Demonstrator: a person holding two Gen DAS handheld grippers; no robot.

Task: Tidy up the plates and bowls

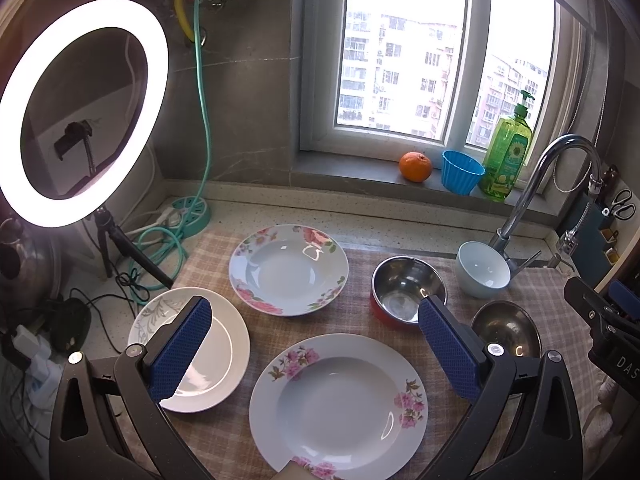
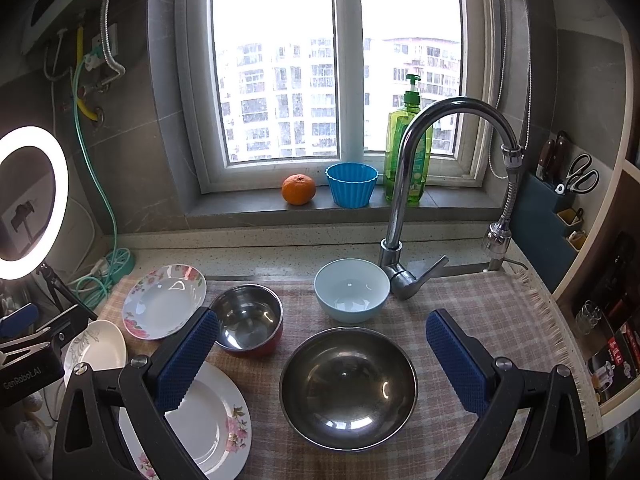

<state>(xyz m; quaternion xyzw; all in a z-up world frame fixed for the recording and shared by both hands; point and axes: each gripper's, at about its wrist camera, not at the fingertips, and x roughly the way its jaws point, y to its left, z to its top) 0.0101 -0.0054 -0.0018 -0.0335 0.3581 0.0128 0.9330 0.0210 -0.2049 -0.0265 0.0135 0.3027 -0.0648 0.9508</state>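
Here, on a checked cloth (image 2: 480,312) spread over the desk (image 1: 280,210), the dishes lie apart, none stacked. Far left glows a ring light (image 1: 80,112). Next comes a white plate with a grey leaf pattern (image 1: 224,344), partly hidden behind the left gripper (image 1: 316,344), whose blue fingers (image 1: 180,352) stand wide apart and hold nothing, hovering above the near flowered plate (image 1: 340,404). Beyond that sits the far flowered plate (image 1: 288,270). Further right, a red-sided steel bowl (image 2: 248,320) rests just beside the far flowered plate. Then the large steel bowl (image 2: 348,388) lies beneath the right gripper (image 2: 322,360), its fingers (image 2: 456,360) likewise spread open and empty. Behind it stands a pale blue bowl (image 2: 352,290), close to the tap (image 2: 404,184). On the windowsill (image 2: 248,204) sit an orange (image 2: 298,189), a blue cup (image 2: 352,184) and a green soap bottle (image 2: 400,140).
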